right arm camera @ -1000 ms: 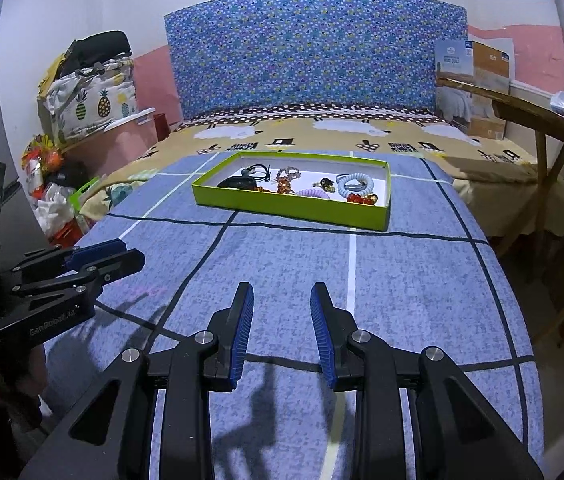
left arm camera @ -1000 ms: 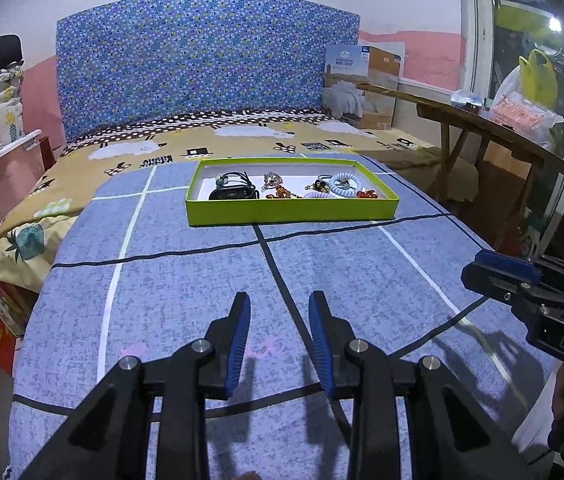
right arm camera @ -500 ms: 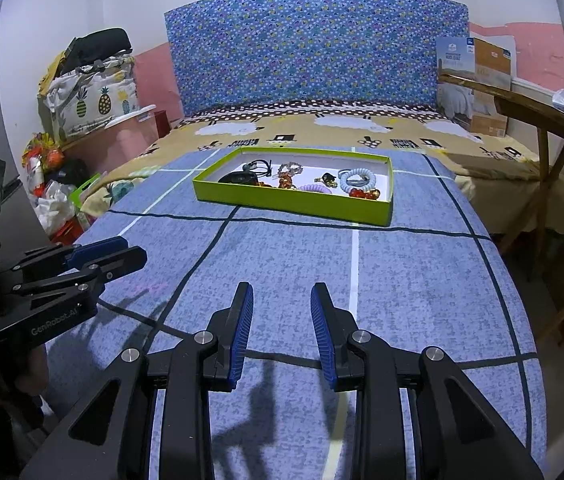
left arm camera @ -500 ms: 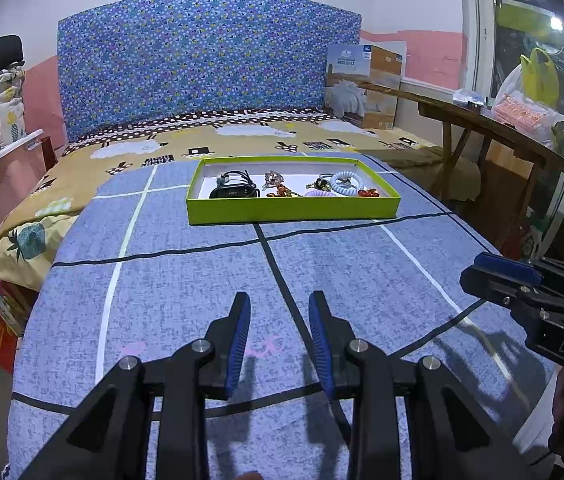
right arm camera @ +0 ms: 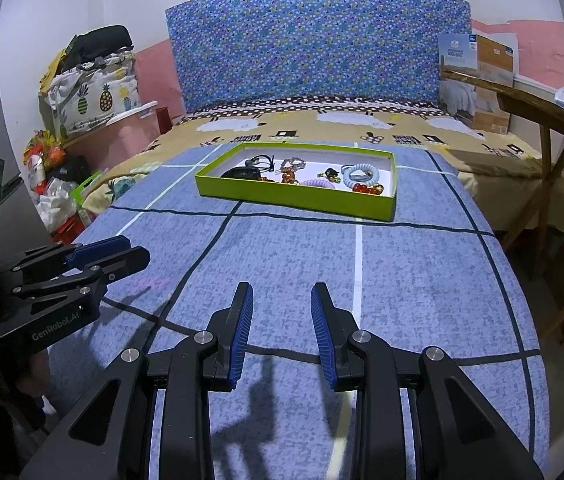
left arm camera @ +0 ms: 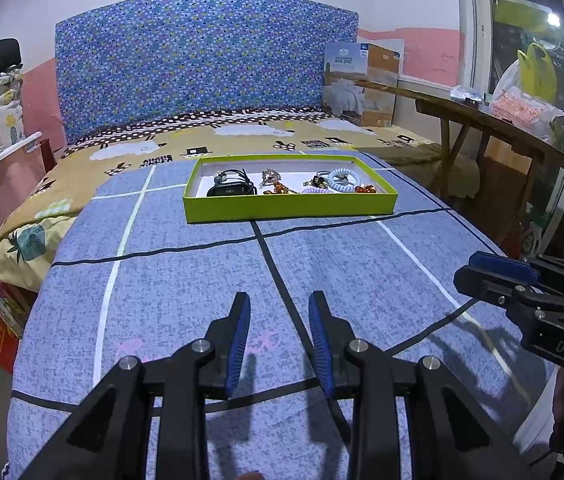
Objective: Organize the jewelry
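A shallow lime-green tray (left arm camera: 290, 209) (right arm camera: 302, 196) lies far ahead on the blue checked bedspread. Inside it I see a black band (left arm camera: 230, 189), a gold and amber trinket (left arm camera: 275, 185), a pale blue coil ring (left arm camera: 344, 178) (right arm camera: 360, 174), a lilac coil ring (right arm camera: 319, 184) and red beads (right arm camera: 366, 189). My left gripper (left arm camera: 279, 300) hovers low over the near part of the bed, open, nothing between its blue pads. My right gripper (right arm camera: 281, 290) stands the same way, open and empty, well short of the tray. Each gripper also shows at the edge of the other's view.
A blue patterned headboard (left arm camera: 201, 68) closes the far end of the bed. A wooden bench (left arm camera: 494, 128) with bags runs along the right side, a cardboard box (left arm camera: 366, 84) at its far end. Bags and clutter (right arm camera: 81, 92) stack up on the left. The bedspread (left arm camera: 185, 280) stretches bare between grippers and tray.
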Demonstrator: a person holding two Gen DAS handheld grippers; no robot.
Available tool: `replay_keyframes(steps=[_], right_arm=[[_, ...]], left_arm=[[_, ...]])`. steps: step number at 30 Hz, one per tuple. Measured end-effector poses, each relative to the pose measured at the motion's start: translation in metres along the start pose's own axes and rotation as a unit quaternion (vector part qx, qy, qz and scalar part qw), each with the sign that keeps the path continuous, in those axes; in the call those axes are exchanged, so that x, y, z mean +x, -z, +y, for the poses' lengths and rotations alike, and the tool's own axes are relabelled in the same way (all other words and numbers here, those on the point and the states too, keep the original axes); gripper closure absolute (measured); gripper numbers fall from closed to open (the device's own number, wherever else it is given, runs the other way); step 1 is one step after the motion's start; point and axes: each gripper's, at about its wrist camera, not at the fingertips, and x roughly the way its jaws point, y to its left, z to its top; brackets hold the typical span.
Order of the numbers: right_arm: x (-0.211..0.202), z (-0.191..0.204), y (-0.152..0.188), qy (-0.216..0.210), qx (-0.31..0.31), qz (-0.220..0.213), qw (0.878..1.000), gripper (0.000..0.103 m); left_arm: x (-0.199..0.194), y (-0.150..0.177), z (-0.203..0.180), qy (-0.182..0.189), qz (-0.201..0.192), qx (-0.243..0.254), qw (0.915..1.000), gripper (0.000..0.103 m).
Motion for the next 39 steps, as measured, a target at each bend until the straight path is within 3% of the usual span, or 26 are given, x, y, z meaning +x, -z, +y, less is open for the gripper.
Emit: replay_keyframes(steps=[39], right_arm=[[0.0037, -0.0025, 0.0018, 0.001, 0.002, 0.009, 1.000, 0.072]], left_arm=[[0.0052, 0.0058, -0.0046, 0.000, 0.014, 0.004, 0.9999, 0.071]])
